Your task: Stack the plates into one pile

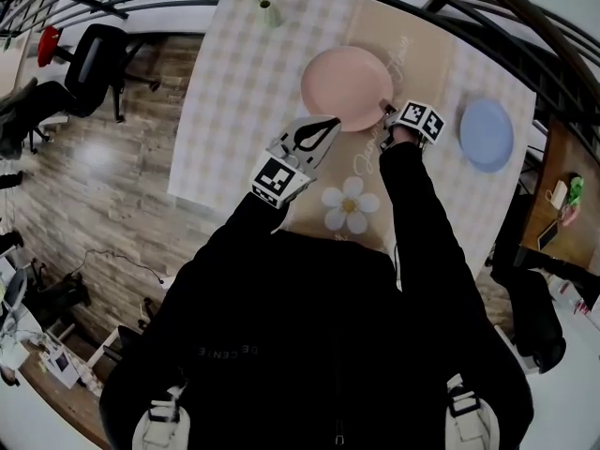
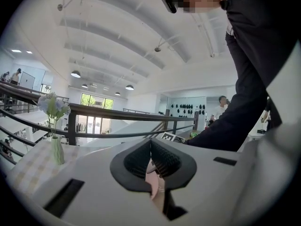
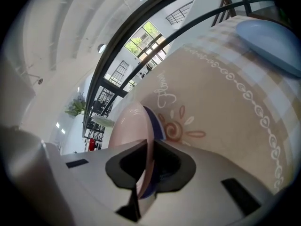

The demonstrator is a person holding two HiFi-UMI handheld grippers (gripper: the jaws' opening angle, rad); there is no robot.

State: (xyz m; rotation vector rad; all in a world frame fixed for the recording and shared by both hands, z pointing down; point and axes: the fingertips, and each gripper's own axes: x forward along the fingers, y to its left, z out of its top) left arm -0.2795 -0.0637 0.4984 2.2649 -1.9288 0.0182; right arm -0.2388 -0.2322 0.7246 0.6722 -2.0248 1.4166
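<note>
A pink plate [image 1: 345, 82] lies on the checked tablecloth [image 1: 234, 92] in the head view. My right gripper [image 1: 387, 111] is at its right rim; in the right gripper view the jaws [image 3: 149, 159] are shut on the pink plate [image 3: 134, 121], and a dark blue edge [image 3: 159, 126] shows right behind it. My left gripper [image 1: 330, 122] touches the plate's near-left rim. Its pads [image 2: 151, 161] are together, with a pink strip pinched between them. A light blue plate [image 1: 487, 134] lies apart to the right, also visible as the blue plate [image 3: 270, 39] in the right gripper view.
A small vase with flowers [image 1: 269, 9] stands at the table's far edge, and shows as the vase [image 2: 56, 149] in the left gripper view. A daisy print [image 1: 351, 204] marks the cloth near me. A railing runs behind the table; wooden floor lies to the left.
</note>
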